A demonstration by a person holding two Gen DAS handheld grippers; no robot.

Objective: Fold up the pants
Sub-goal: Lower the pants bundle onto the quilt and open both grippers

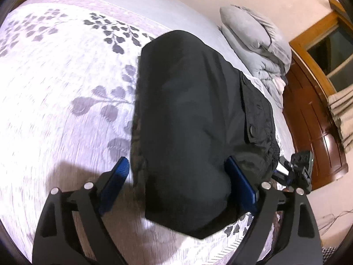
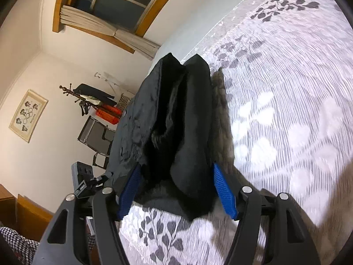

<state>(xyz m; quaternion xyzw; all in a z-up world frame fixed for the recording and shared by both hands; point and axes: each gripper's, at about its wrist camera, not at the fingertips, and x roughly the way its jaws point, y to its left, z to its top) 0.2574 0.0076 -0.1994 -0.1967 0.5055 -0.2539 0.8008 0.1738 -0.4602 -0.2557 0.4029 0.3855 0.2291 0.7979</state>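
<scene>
The black pants (image 1: 189,114) lie folded lengthwise on the bed, with a pocket flap and snap button on the right side. My left gripper (image 1: 178,176) is open, its blue pads either side of the near end of the pants. In the right wrist view the pants (image 2: 183,119) show a fuzzy dark lining between two layers. My right gripper (image 2: 176,178) is open too, its blue pads straddling the near end of the pants. The right gripper also shows in the left wrist view (image 1: 297,170) at the right edge of the pants.
The bed (image 1: 66,88) has a white cover with grey leaf print. A folded grey quilt (image 1: 258,42) lies at its far end by a wooden headboard (image 1: 313,119). Beyond the bed stand a coat rack (image 2: 88,97), a chair (image 2: 97,134) and a curtained window (image 2: 114,6).
</scene>
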